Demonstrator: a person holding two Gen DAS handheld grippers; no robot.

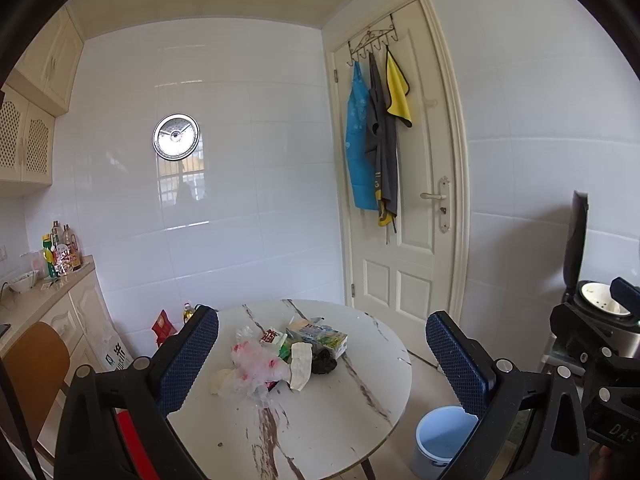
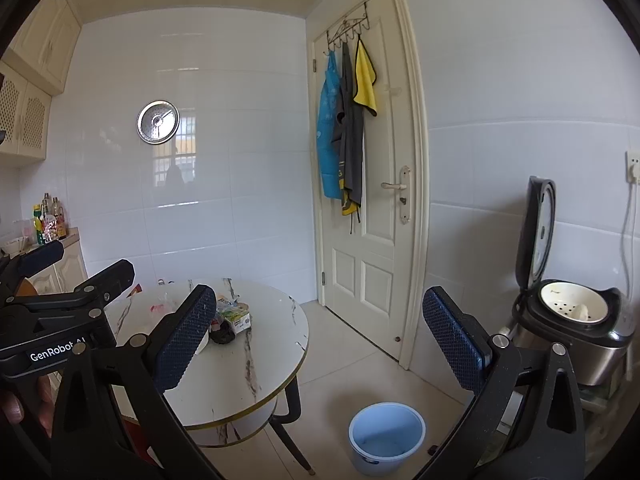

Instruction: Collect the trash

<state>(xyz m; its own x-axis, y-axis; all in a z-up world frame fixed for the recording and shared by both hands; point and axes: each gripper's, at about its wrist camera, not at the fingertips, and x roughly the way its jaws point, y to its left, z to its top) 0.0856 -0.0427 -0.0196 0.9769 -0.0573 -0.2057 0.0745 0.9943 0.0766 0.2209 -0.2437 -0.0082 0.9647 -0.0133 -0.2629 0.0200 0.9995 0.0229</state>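
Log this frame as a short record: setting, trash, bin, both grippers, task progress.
setting: kitchen with a round marble-pattern table, closed white door
trash: pile near the table's middle, including a clear plastic bag, a green-and-white carton, a paper scrap and a black crumpled item
bin: light blue bucket on the floor beside the table, looks empty
left gripper: open, holding nothing, aimed at the pile
right gripper: open, holding nothing
progress: nothing picked up yet
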